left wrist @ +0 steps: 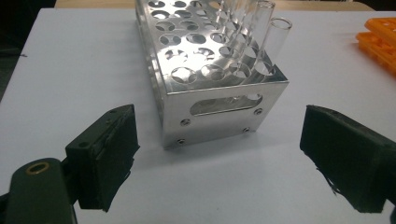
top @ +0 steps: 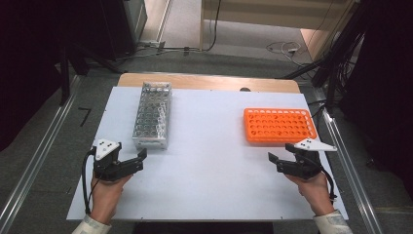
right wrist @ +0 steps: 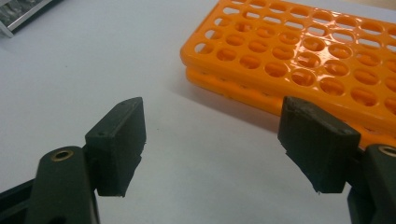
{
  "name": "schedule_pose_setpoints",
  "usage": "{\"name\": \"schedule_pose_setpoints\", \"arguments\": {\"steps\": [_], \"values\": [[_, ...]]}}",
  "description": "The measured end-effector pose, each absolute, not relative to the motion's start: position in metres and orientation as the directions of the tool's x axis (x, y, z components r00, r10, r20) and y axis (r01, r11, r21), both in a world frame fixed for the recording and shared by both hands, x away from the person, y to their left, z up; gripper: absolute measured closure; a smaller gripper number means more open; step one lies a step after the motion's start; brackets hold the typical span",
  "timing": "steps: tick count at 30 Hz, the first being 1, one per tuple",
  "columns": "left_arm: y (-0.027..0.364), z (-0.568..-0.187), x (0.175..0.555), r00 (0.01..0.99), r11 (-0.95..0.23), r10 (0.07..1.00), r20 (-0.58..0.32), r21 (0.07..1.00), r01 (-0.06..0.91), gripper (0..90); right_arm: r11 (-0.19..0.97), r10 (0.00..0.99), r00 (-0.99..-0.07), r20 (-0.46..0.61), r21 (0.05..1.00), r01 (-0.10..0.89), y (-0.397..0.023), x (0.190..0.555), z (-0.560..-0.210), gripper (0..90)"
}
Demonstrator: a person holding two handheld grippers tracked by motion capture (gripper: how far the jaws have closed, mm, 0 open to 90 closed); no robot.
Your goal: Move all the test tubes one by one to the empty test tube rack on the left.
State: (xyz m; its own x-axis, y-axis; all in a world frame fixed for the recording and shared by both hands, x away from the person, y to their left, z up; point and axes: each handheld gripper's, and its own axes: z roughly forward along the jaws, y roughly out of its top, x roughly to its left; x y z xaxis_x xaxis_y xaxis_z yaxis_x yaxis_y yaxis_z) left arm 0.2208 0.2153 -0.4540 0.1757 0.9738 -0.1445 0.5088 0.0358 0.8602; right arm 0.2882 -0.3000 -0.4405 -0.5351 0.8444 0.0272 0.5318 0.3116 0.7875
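Observation:
A metal tube rack (top: 152, 116) stands at the back left of the white board, with clear glass tubes (left wrist: 275, 42) upright in its near holes. An orange plastic rack (top: 279, 125) with empty holes lies at the back right. My left gripper (top: 141, 160) sits just in front of the metal rack's near end, apart from it. In the left gripper view the left gripper (left wrist: 219, 158) is open, with the metal rack (left wrist: 224, 107) ahead of the jaws and nothing between them. My right gripper (top: 274, 163) rests in front of the orange rack; in the right gripper view the right gripper (right wrist: 215, 144) is open and empty, beside the orange rack (right wrist: 303, 60).
The white board (top: 209, 161) covers a wooden table (top: 209, 81), whose back edge shows. Metal rails run along the floor on both sides. Cables lie on the floor beyond the table. Bare board stretches between the two racks and both hands.

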Motion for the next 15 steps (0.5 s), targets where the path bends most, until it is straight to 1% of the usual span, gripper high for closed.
{"name": "schedule_pose_setpoints", "arguments": {"steps": [10, 15], "values": [[0.223, -0.456, 0.215, 0.157, 0.031, 0.979, -0.129, 0.859, 0.512, 10.5, 0.289, 0.868, -0.496, 0.025, 0.787, 0.545, -0.316, 0.283, -0.443, 22.0], [0.228, -0.458, 0.211, 0.147, 0.044, 0.98, -0.138, 0.857, 0.513, 10.5, 0.281, 0.875, -0.484, 0.025, 0.787, 0.549, -0.321, 0.281, -0.443, 22.0]]}}
